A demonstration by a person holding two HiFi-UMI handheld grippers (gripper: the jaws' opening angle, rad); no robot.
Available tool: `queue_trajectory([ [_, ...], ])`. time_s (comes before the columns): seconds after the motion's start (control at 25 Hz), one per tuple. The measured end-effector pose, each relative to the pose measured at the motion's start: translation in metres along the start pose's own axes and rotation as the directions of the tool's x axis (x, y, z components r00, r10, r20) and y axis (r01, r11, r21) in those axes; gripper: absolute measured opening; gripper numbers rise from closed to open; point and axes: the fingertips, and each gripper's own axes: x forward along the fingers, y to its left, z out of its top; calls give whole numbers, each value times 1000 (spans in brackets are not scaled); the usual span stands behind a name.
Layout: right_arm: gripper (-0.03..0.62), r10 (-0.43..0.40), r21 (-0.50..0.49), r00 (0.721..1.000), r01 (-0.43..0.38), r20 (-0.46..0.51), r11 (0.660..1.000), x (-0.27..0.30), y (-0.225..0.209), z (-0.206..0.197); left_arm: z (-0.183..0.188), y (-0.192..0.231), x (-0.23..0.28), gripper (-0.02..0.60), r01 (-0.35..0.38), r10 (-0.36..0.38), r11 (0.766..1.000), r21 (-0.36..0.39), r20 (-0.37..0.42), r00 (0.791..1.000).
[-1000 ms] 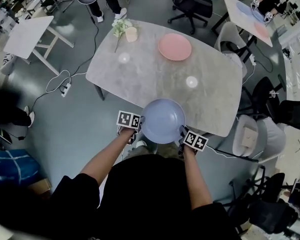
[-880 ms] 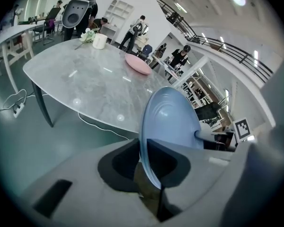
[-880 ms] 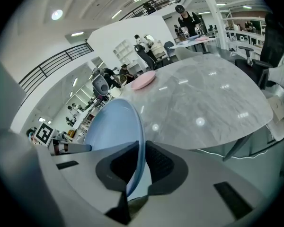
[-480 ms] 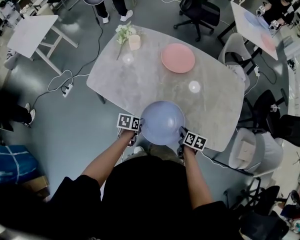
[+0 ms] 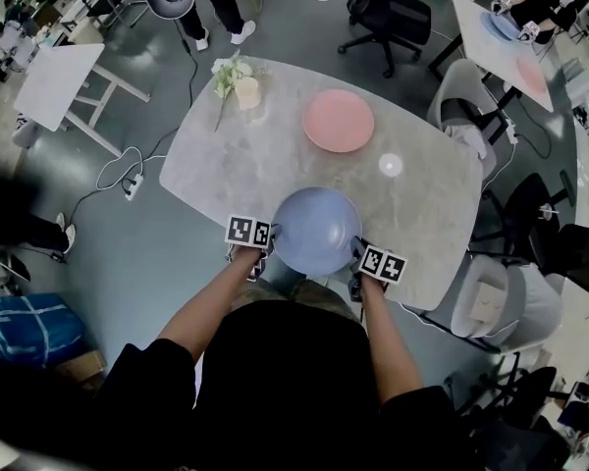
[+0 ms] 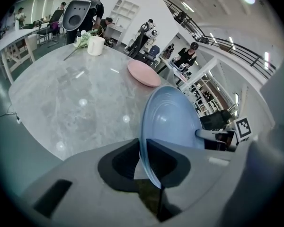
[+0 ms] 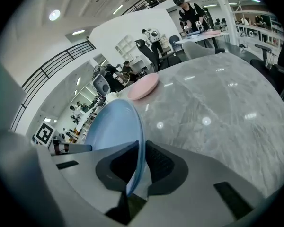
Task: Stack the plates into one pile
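Observation:
I hold a blue plate (image 5: 317, 230) above the near part of the grey marble table (image 5: 226, 165). My left gripper (image 5: 267, 240) is shut on the plate's left rim (image 6: 144, 145). The right gripper (image 5: 356, 255) is shut on its right rim (image 7: 137, 160). In each gripper view the blue plate's edge sits pinched between the jaws. A pink plate (image 5: 339, 121) lies flat on the far side of the table, also seen as the pink plate (image 6: 143, 73) in the left gripper view and the pink plate (image 7: 143, 86) in the right gripper view.
A cream cup (image 5: 246, 91) with a sprig of flowers (image 5: 226, 72) stands at the table's far left corner. Chairs (image 5: 491, 292) stand at the right, a black office chair (image 5: 388, 13) beyond. A white table (image 5: 54, 81) and cables (image 5: 128, 170) lie to the left.
Both grippers have carried the blue plate forward, from over the table's near edge to further over the tabletop, closer to the pink plate. The grip is unchanged.

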Motion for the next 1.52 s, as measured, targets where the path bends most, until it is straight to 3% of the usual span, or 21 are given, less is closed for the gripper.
queue_trajectory([
  [0.28,43,-5,13,1000,5,19,1000,11,-3,34,38,-3,11,57,9,-9,1000,18,-1,1000],
  [0.88,43,-80,93,996,77,35,993,55,-2,99,131,18,47,57,52,-44,994,94,-90,995],
  [1.52,43,-104,120,994,99,35,988,100,-20,170,210,25,91,60,106,-94,991,87,-132,987],
])
